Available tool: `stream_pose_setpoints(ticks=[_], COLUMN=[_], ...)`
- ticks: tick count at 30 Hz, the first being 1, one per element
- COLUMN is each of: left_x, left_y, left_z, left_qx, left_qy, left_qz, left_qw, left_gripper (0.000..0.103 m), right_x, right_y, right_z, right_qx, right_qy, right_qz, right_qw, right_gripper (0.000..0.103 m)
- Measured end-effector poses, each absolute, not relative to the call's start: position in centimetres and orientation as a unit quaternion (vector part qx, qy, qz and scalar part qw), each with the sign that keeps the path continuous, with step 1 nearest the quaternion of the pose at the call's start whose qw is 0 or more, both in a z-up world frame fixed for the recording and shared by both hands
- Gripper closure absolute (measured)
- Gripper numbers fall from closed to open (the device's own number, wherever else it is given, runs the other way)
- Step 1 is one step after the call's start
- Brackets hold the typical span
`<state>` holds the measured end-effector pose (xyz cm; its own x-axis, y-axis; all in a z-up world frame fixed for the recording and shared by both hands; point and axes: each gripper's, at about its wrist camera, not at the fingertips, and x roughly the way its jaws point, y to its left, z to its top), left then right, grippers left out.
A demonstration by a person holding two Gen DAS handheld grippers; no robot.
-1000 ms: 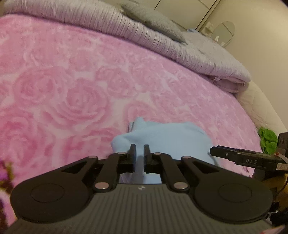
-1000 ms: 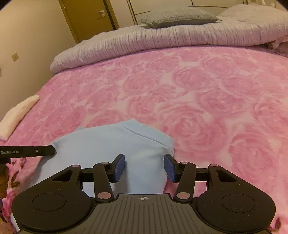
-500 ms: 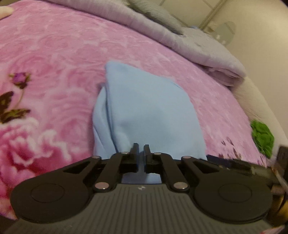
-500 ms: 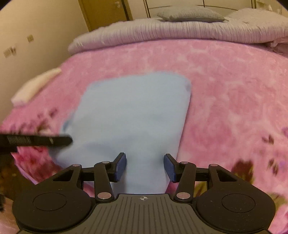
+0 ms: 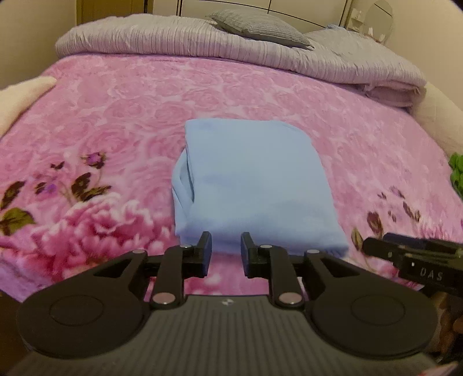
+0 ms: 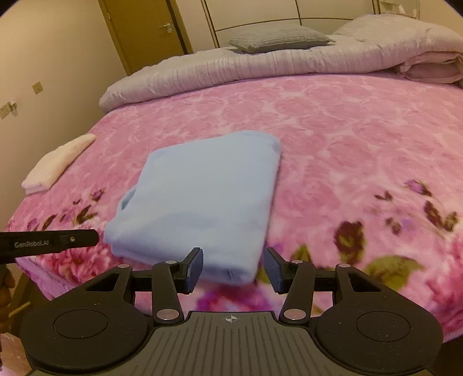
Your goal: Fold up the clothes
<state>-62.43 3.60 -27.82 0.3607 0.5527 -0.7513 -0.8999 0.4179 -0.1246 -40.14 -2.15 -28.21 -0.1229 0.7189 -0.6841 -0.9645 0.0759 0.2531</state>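
Observation:
A light blue garment point(image 5: 251, 182) lies folded into a thick rectangle on the pink rose blanket point(image 5: 115, 115); it also shows in the right wrist view point(image 6: 202, 196). My left gripper point(image 5: 225, 251) is open and empty, just short of the garment's near edge. My right gripper point(image 6: 233, 267) is open wider and empty, at the garment's near right corner. Each gripper's finger shows at the edge of the other's view.
A folded cream cloth point(image 6: 58, 163) lies at the bed's left edge. A grey quilt point(image 5: 231, 55) and a grey pillow point(image 5: 260, 27) lie at the head of the bed. A green cloth point(image 5: 456, 173) sits at the right edge. A door point(image 6: 144, 31) stands behind.
The left gripper let go of the blue garment and opened. Both grippers pulled back toward the foot of the bed, and the garment now lies folded flat.

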Motion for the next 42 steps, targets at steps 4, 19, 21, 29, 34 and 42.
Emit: stream_pose_setpoints(ticks=[4, 19, 21, 29, 34, 42], left_x=[-61.8, -61.9, -62.2, -63.6, -63.6, -63.4], left_y=[1.0, -5.5, -5.9, -5.3, -3.9, -1.0], left_z=[-26.7, -25.0, -24.9, -24.8, -25.4, -27.5], left_qx=[-0.244, -0.206, -0.205, -0.211, -0.226, -0.259], left_qy=[0.323, 0.324, 0.324, 0.317, 0.314, 0.321], left_qz=[0.475, 0.515, 0.521, 0.528, 0.515, 0.504], left_qw=[0.781, 0.766, 0.762, 0.759, 0.765, 0.759], left_gripper=[0.081, 0.077, 0.077, 0.076, 0.076, 0.076], right_x=[-39.9, -40.7, -40.9, -42.3, -42.4, -42.0], right_y=[-4.2, -8.5, -8.6, -8.2, -7.8, -5.3], right_z=[-27.0, -26.1, -26.2, -26.3, -26.4, -27.4], right_qx=[-0.160, -0.180, -0.184, -0.208, -0.213, -0.232], right_qy=[0.344, 0.320, 0.321, 0.318, 0.318, 0.331], right_qz=[0.654, 0.657, 0.657, 0.662, 0.656, 0.639], right_qw=[0.655, 0.658, 0.657, 0.646, 0.650, 0.654], right_gripper=[0.053, 0.053, 0.053, 0.053, 0.053, 0.053])
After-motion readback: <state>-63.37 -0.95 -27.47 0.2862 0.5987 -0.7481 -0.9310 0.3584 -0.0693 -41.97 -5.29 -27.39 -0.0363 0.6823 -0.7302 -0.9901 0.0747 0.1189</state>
